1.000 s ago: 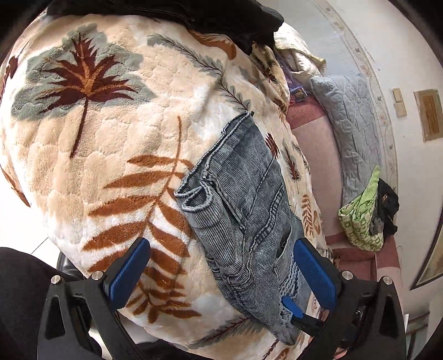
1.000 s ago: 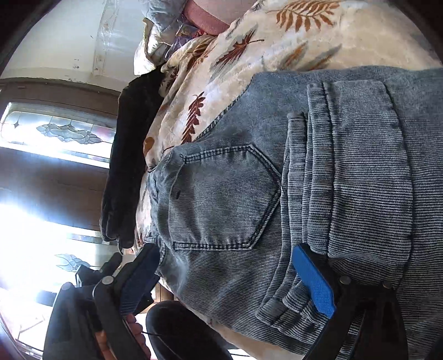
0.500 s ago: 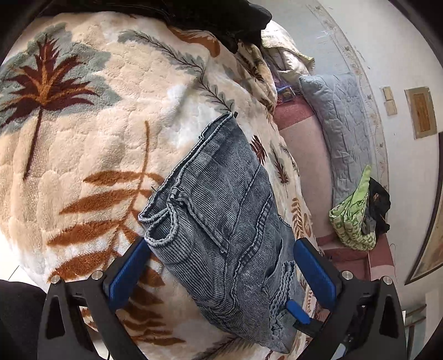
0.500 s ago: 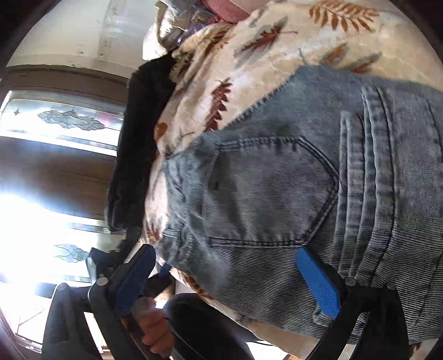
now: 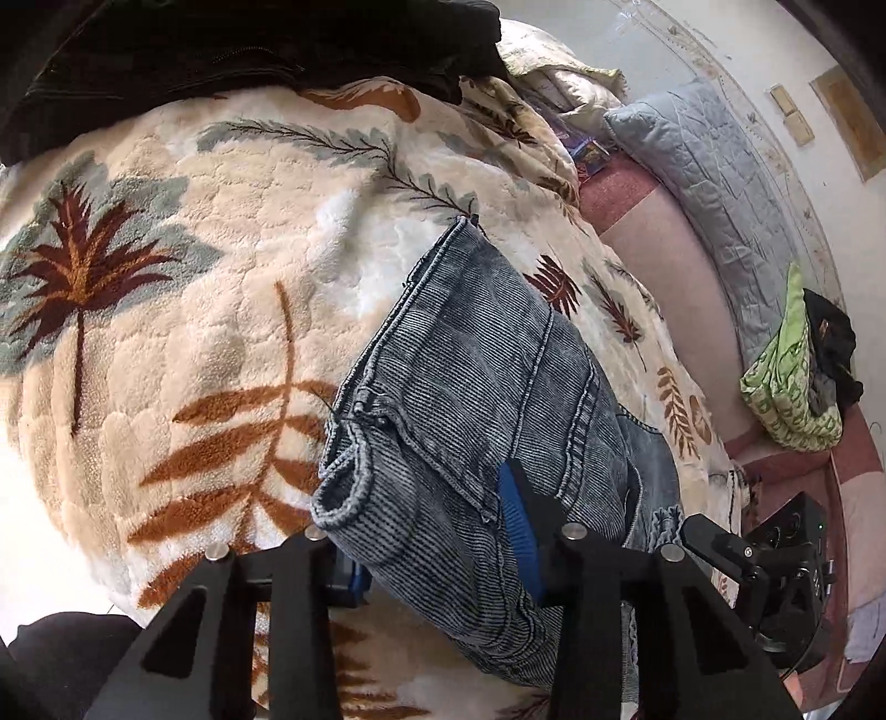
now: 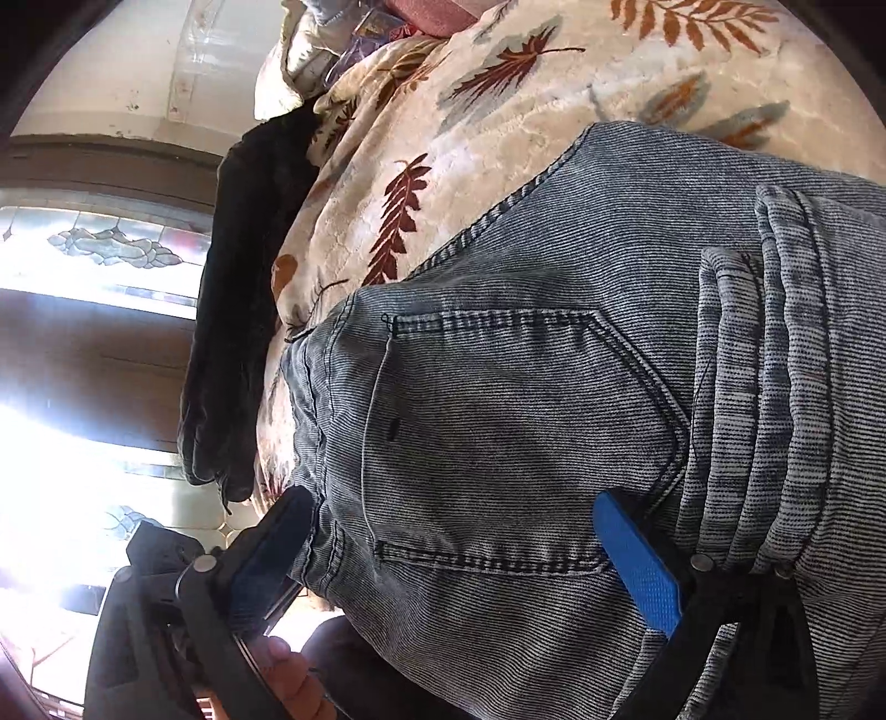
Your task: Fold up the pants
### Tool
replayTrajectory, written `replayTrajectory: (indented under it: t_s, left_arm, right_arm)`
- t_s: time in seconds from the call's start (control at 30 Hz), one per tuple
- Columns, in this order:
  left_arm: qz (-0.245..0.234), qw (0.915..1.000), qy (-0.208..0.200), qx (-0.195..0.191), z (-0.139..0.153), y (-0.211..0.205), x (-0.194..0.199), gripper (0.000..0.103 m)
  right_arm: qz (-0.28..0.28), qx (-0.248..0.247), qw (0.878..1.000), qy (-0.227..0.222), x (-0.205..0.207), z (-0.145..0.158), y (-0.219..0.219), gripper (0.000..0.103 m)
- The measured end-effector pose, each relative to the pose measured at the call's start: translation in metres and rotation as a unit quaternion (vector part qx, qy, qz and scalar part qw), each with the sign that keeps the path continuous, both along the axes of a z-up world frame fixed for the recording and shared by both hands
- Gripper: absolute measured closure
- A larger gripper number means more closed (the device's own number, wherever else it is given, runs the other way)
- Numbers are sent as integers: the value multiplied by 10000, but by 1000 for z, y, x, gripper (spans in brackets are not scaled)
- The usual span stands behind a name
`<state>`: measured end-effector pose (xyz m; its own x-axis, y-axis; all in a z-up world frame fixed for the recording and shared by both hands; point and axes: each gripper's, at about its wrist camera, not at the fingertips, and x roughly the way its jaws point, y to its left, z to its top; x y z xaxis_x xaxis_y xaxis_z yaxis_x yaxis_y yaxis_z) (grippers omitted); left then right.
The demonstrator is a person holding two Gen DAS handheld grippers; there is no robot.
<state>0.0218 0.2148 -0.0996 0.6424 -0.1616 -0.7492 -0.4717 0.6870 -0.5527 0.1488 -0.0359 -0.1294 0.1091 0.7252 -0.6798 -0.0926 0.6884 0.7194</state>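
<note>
The folded grey-blue jeans [image 5: 487, 387] lie on a cream blanket [image 5: 183, 310] with leaf prints. My left gripper [image 5: 437, 548] is shut on the near folded hem end of the jeans, with denim bunched between its blue pads. In the right wrist view the jeans [image 6: 554, 399] fill the frame, back pocket up. My right gripper [image 6: 459, 559] is open, its blue fingers [image 6: 637, 565] straddling the waistband and pocket end. The right gripper's body [image 5: 775, 565] also shows in the left wrist view.
A black garment [image 5: 249, 50] lies at the far edge of the blanket and hangs over its side [image 6: 238, 332]. A grey quilted pillow [image 5: 703, 183] and a green cloth pile [image 5: 792, 376] lie on the pink bed. A bright window [image 6: 83, 277] is behind.
My left gripper has closed from wide open onto the hem end of the jeans. My right gripper stays open and has shifted nearer the waistband end.
</note>
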Motion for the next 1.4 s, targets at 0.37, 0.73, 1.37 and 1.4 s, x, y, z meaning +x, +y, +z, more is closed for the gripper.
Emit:
replayTrajectory:
  t_s: [0.37,0.73,1.37,1.4]
  left_arm:
    - [-198,9977,-50,652,12,-11,3,88]
    - [-276,9962,-142,813,20,-13,2,88]
    - [-688,9791,-804,1738,95,-70,13,91]
    - [-677,9789,-803,1751,96,-70,13,91]
  right_arm:
    - [5,-86,10000,-21,1,1,2,0]
    - [-99,-133,9993,333,20,0,2,0]
    - [-1191,931,9884,137,-36,16,-146,0]
    - [-1217,1008,9871,245,-37,11,-148,0]
